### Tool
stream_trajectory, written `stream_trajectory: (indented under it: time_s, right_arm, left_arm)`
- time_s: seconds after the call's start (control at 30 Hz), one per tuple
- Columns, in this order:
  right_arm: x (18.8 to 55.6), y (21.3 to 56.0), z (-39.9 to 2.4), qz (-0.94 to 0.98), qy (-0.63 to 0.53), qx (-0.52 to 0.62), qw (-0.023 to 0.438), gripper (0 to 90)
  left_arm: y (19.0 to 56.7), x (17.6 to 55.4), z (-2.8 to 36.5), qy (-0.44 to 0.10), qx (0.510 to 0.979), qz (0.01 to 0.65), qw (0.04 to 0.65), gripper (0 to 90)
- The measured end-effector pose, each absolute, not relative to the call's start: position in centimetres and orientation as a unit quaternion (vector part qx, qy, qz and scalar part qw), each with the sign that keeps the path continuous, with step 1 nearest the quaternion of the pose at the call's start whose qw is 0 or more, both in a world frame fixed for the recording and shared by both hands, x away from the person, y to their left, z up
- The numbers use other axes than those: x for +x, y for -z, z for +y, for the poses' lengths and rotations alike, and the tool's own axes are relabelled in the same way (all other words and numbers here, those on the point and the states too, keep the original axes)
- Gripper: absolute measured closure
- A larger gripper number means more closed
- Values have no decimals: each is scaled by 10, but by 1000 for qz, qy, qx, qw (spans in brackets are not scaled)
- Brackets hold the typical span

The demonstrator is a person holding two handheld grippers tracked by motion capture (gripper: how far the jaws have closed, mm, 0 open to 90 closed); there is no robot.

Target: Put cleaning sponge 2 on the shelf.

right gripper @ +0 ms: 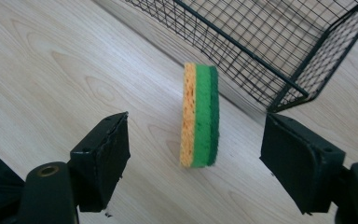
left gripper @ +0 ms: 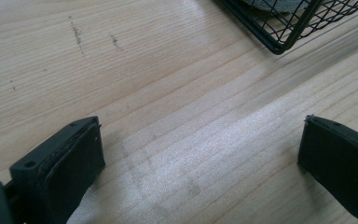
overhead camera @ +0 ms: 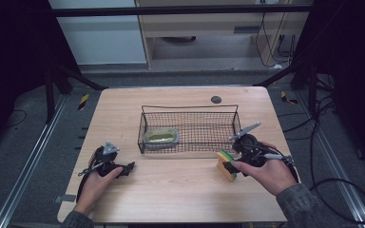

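A sponge (right gripper: pixel 200 116) with yellow, light green and dark green layers stands on its narrow edge on the wooden table, just in front of a black wire basket (right gripper: pixel 261 51). My right gripper (right gripper: pixel 196 154) is open, one jaw on each side of the sponge with a gap on both sides. From above, the sponge (overhead camera: pixel 226 165) sits at the tip of my right gripper (overhead camera: pixel 231 166), near the basket's (overhead camera: pixel 190 106) front right corner. My left gripper (overhead camera: pixel 128 167) rests on the table at the left, open and holding nothing (left gripper: pixel 200 154).
Inside the basket's left end lies a yellow-green object in a grey wrapper or dish (overhead camera: pixel 161 137). A small dark disc (overhead camera: pixel 216 99) sits near the table's far edge. The basket's corner (left gripper: pixel 279 42) is just ahead of my left gripper.
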State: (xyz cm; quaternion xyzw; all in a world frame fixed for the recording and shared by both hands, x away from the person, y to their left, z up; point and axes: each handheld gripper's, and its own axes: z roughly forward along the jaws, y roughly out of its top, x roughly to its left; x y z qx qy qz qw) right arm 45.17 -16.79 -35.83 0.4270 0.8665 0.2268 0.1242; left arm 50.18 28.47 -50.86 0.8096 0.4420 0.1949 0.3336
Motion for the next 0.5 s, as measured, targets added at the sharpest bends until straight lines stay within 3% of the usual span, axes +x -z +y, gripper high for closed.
stream_trajectory:
  time_s: [0.2,0.5]
  right_arm:
    - [459,360,-159,873,-217,420,117,309]
    - [470,376,-150,877,-196,425,107,282]
  left_arm:
    - [509,502,285,-195,810,442,334,0]
    - [509,502,285,-195,810,442,333,0]
